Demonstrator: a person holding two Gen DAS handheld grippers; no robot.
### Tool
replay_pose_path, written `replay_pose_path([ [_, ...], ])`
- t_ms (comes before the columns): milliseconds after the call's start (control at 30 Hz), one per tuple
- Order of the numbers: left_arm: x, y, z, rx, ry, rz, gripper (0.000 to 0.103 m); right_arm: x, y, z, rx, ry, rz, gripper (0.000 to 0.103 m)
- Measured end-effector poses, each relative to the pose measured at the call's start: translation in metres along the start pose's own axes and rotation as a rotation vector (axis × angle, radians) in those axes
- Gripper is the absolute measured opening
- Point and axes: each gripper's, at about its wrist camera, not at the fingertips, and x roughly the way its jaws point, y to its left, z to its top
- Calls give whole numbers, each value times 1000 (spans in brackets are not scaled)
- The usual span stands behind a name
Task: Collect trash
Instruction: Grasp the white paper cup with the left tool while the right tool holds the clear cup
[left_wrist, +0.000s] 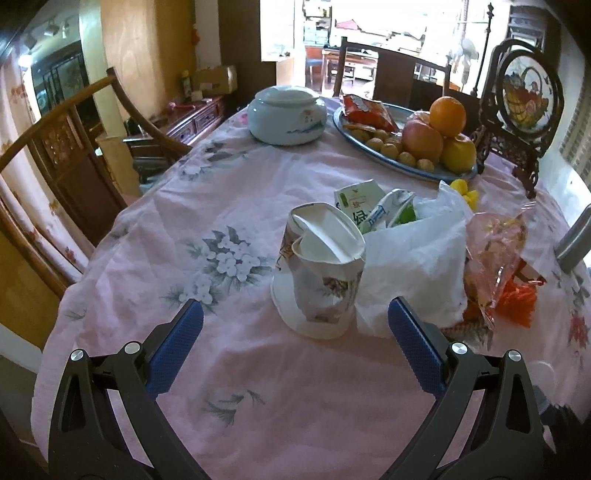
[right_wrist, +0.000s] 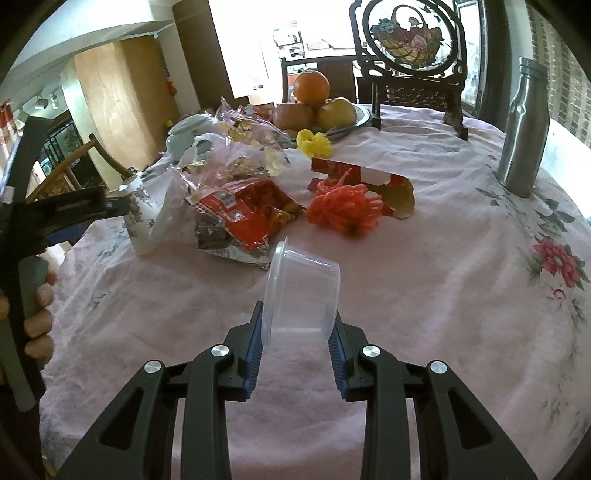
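Note:
My left gripper (left_wrist: 295, 321) is open and empty, just short of a crushed white paper cup (left_wrist: 319, 269) on the pink tablecloth. Behind the cup lies a white plastic bag (left_wrist: 413, 254) with green-and-white cartons (left_wrist: 373, 206) in it. My right gripper (right_wrist: 297, 325) is shut on a clear plastic tub (right_wrist: 301, 291), held tilted above the cloth. Beyond it lie a red foil snack wrapper (right_wrist: 243, 218), an orange yarn bundle (right_wrist: 347, 206), torn red card (right_wrist: 373, 181), a clear crinkled bag (right_wrist: 243, 144) and yellow paper (right_wrist: 314, 142). The left gripper (right_wrist: 55, 214) shows at the left edge.
A blue fruit platter (left_wrist: 399, 162) with an orange and apples, a pale lidded ceramic jar (left_wrist: 286, 114) and a framed ornament on a dark stand (left_wrist: 521, 107) stand at the back. A steel bottle (right_wrist: 522, 129) stands at right. Wooden chairs (left_wrist: 70, 158) ring the table.

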Motion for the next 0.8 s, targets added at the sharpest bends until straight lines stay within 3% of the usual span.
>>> replay_pose_path([
  [133, 7, -9, 5, 3, 18, -26, 96, -4, 0, 1, -2, -13, 11, 33],
  [400, 27, -5, 21, -44, 20, 38, 91, -5, -1, 1, 6, -13, 28, 33],
  [467, 34, -1, 21, -59, 38, 40, 77, -5, -1, 1, 5, -14, 30, 33],
  [600, 47, 5, 22, -89, 89, 6, 60, -4, 1, -1, -4, -9, 21, 33],
  [667, 50, 2, 21, -76, 101, 9, 41, -3, 1, -1, -7, -6, 19, 33],
  [800, 41, 0, 17, -49, 90, 34, 38, -1, 1, -1, -4, -2, 20, 33],
])
